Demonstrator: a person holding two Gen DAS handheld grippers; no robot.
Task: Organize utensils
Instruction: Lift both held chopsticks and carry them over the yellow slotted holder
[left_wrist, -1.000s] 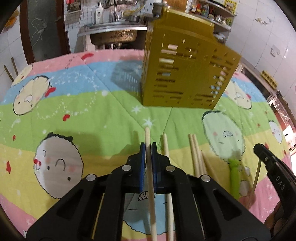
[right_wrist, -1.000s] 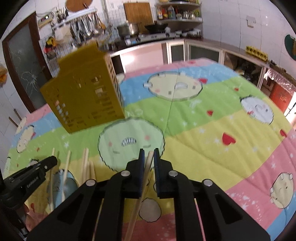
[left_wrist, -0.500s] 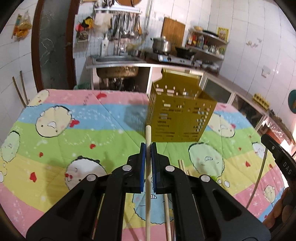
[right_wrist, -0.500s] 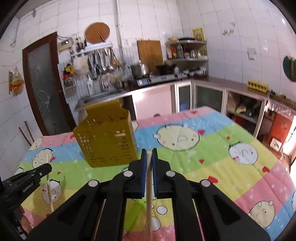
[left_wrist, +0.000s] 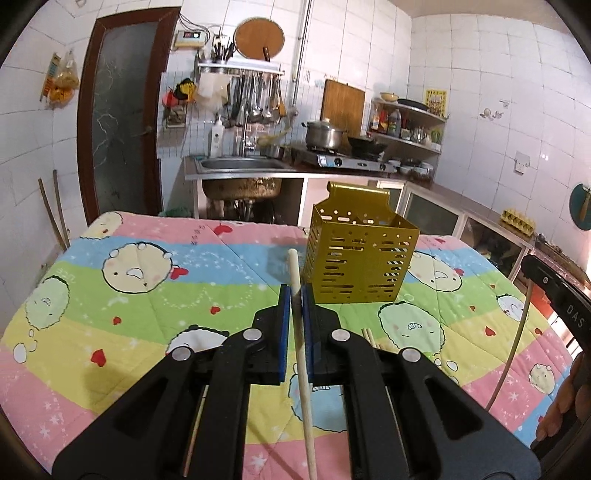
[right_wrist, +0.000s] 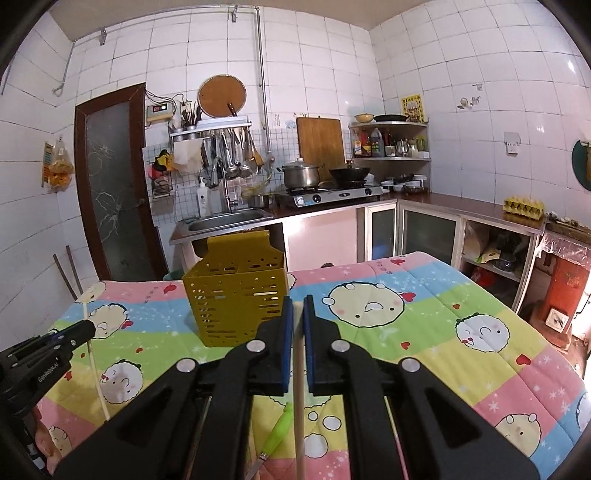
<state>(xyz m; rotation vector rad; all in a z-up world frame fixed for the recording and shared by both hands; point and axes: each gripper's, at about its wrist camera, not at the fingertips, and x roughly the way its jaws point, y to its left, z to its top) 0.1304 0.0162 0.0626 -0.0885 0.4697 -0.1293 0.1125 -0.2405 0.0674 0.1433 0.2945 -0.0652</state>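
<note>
The left tongs were closed on a pale wooden chopstick, whose rounded tip stood out past the blue pads toward the yellow perforated utensil holder. The right tongs were likewise closed on a second wooden chopstick, which ran down and back between the black arms; its far tip was hidden between the pads. The holder stood upright on the worktop, which was covered by a striped cartoon-print quilt, and lay ahead of both tongs without touching either. In the left wrist view the right tongs appeared at the right edge with their chopstick hanging below them; in the right wrist view the left tongs appeared at the lower left with theirs. More chopsticks lay on the quilt just beside the left tongs, and a green-handled utensil lay on the quilt beneath the right tongs. A sink and a stove stood behind the worktop.
</note>
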